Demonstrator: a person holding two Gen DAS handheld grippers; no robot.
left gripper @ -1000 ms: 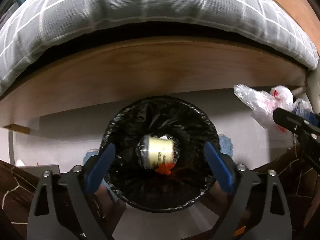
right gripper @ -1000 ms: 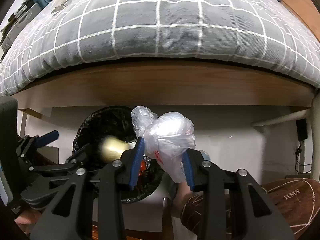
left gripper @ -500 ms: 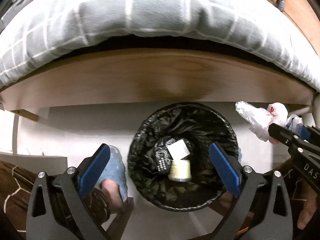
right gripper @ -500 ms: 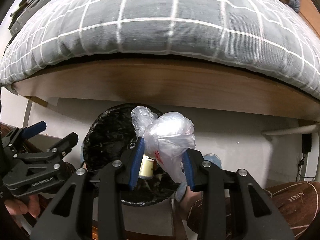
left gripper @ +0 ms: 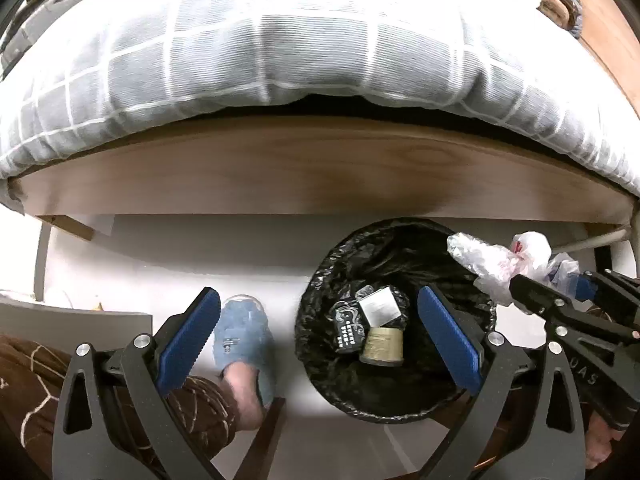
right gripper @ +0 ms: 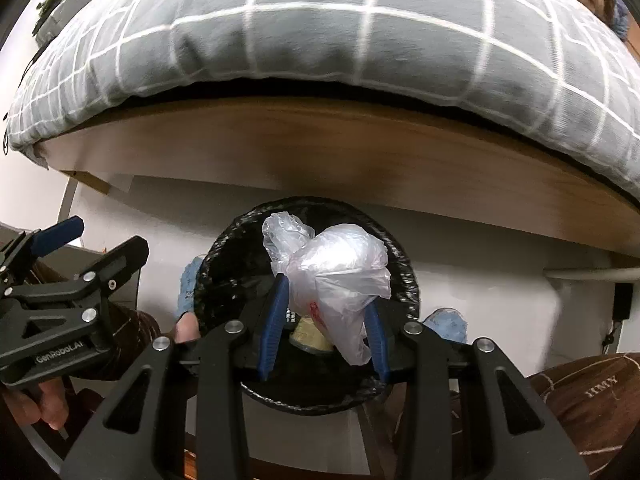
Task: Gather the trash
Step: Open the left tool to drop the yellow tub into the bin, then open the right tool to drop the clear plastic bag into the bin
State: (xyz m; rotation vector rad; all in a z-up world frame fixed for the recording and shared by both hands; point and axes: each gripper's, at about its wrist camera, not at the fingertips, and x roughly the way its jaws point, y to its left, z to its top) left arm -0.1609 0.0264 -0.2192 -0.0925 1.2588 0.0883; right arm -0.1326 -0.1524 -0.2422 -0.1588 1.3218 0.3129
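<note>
Plastic bag (right gripper: 336,280) between right jaws, above bin (right gripper: 408,280).

The crumpled translucent white plastic bag (right gripper: 336,276) looks thin, glossy and wrinkled. The black plastic bin liner (left gripper: 400,248) at lower right of the left wrist view is shiny and creased. Inside it lies a pale yellow cylindrical container (left gripper: 382,346) with a dull, papery label. The brown wooden bed board (left gripper: 320,172) across the middle is smooth and satin. Above it the grey checked cloth duvet (right gripper: 320,28) is matt and softly ribbed. The blue fabric slipper (left gripper: 240,332) appears fuzzy.
</note>
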